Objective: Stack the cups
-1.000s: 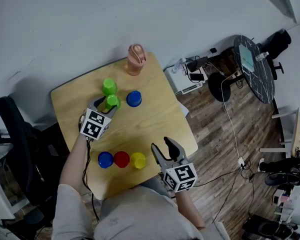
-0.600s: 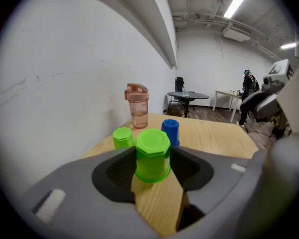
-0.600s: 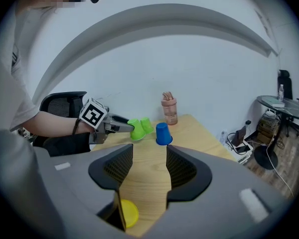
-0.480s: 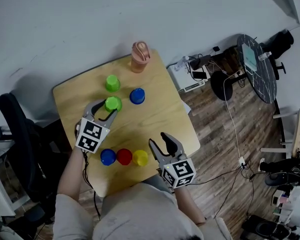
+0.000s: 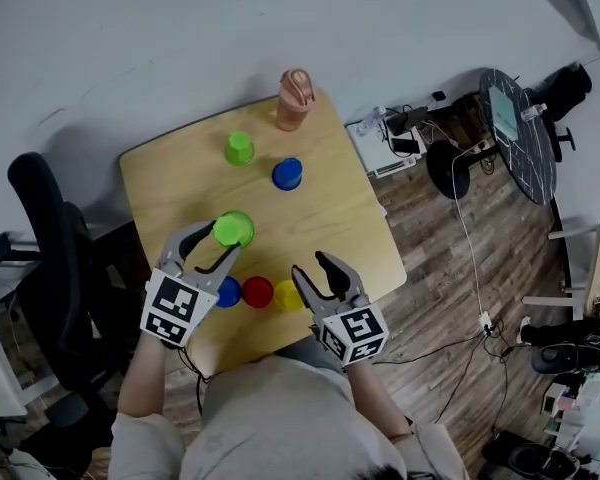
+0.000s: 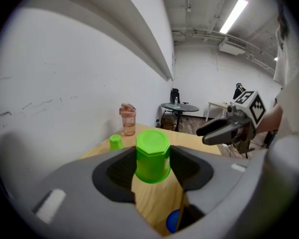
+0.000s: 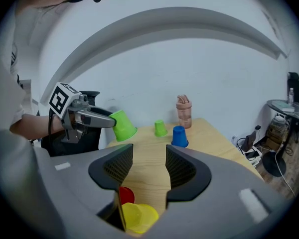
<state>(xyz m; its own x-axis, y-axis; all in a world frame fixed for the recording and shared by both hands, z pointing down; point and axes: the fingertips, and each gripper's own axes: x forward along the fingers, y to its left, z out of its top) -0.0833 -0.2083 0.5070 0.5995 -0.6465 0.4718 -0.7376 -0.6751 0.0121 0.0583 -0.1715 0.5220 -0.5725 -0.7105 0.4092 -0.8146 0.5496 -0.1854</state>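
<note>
My left gripper [image 5: 220, 240] is shut on an upside-down green cup [image 5: 233, 229], held in the air just behind the front row. In the left gripper view the green cup [image 6: 152, 156] sits between the pads, over a blue cup [image 6: 174, 219]. The row holds a blue cup [image 5: 229, 291], a red cup [image 5: 257, 292] and a yellow cup [image 5: 287, 295]. My right gripper [image 5: 311, 267] stands open beside the yellow cup [image 7: 138, 217], nothing between its jaws. A second green cup [image 5: 239, 148] and a second blue cup [image 5: 287, 174] stand at the back.
A pink bottle [image 5: 294, 99] stands at the table's far corner. A black office chair [image 5: 40, 238] is left of the wooden table [image 5: 330, 218]. To the right, beyond the table edge, are cables and a round black table [image 5: 508, 128] on the floor.
My left gripper has carried the green cup from beside the back green cup toward me, up to the front row near the blue cup. The right gripper has edged closer to the yellow cup.
</note>
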